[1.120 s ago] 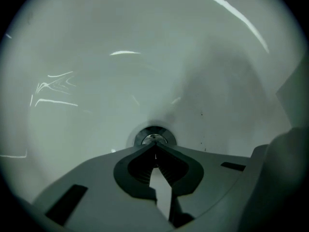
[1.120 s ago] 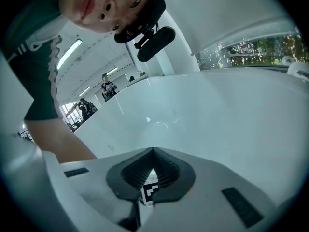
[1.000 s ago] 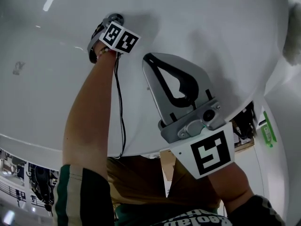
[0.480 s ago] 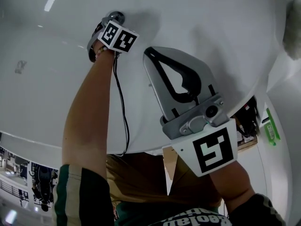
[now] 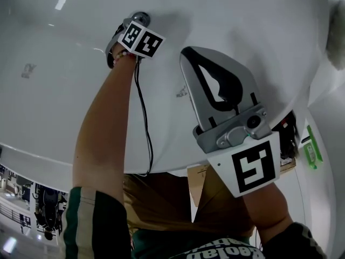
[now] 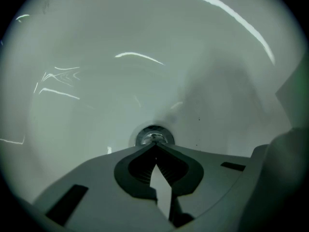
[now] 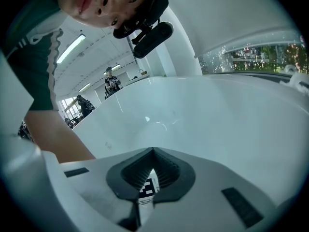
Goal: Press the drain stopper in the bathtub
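the left claw is closed tip to tip with nothing gripped, so the joined tips can likely serve as one blunt point for pressing. they are set at the near edge of the round metal drain stopper, seated in the floor of the white bathtub; contact cannot be confirmed. the right claw, likewise closed and empty, is held well apart, clear of the work.

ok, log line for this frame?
left claw: shut, tips at drain stopper | right claw: shut, empty, held over bathtub | step: press, contact unclear
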`<state>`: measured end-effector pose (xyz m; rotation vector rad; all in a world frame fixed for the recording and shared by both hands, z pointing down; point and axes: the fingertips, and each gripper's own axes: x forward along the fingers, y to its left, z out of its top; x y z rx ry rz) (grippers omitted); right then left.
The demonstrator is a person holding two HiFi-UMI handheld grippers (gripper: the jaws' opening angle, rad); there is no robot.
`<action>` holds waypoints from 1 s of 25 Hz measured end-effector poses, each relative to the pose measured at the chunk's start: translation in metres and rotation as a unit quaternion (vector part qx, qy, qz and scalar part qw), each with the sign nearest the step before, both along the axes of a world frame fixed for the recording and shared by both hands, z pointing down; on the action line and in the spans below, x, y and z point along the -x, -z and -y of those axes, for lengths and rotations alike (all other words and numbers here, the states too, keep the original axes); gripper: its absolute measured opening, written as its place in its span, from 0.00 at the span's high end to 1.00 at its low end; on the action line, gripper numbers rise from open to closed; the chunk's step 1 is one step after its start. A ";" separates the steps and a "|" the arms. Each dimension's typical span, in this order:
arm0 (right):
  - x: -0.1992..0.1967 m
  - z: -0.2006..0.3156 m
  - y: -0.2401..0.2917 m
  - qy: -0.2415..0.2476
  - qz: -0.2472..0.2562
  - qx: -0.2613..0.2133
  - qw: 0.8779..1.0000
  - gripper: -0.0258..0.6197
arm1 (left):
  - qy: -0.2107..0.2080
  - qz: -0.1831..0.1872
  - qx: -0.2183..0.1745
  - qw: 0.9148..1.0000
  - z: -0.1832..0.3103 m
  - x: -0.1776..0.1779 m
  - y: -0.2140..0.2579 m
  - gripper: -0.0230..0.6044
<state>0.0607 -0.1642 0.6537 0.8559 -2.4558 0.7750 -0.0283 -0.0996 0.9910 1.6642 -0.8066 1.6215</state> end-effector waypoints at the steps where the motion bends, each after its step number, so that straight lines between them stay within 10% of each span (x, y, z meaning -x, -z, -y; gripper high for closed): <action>1: 0.000 0.000 -0.001 0.000 0.000 0.001 1.000 0.94 | -0.002 -0.002 0.000 1.000 -0.001 0.000 -0.001 0.96; 25: -0.002 0.009 0.042 -0.029 -0.030 -0.019 0.999 0.94 | 0.045 -0.049 -0.001 0.998 -0.004 0.004 0.069 0.96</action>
